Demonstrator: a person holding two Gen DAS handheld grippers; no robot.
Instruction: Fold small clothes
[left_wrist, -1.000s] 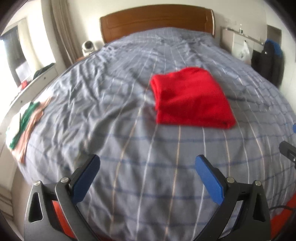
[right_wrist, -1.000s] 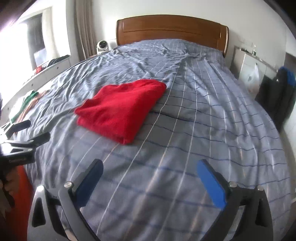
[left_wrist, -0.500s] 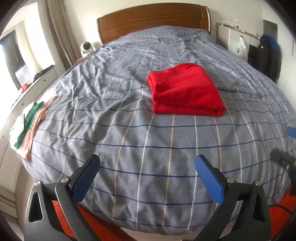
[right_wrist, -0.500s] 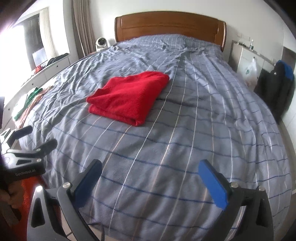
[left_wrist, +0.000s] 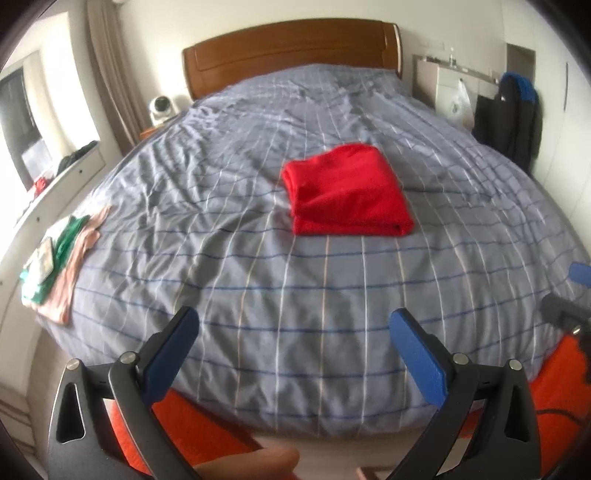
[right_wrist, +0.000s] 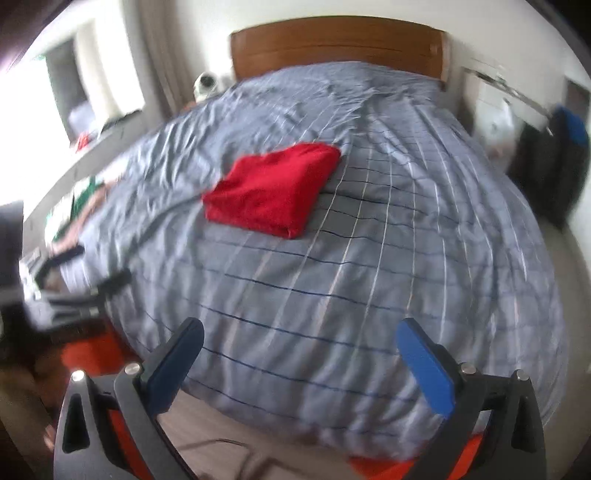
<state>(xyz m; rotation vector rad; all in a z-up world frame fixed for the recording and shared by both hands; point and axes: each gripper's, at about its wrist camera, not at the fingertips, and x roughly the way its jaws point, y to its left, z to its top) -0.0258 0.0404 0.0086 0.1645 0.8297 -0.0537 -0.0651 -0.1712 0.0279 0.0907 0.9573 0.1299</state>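
Both jaws spread wide and holding nothing, so the left gripper (left_wrist: 291, 338) or right gripper (right_wrist: 301, 345) could easily snag and mess up the folded red garment (left_wrist: 349, 194) on another reach

I see a red garment (left_wrist: 349, 194), fuzzy matt cloth, on a bed cover (left_wrist: 258, 288) of thin creased cloth w/ stripes. Headboard (left_wrist: 291, 48) is smooth semi-gloss wood. Jaws: matt blue pads, black plastic.

No words, numbers or signs can be read here. The white plastic bag (left_wrist: 459, 100) hanging by the bed has a small mark, but it is too blurry to read.
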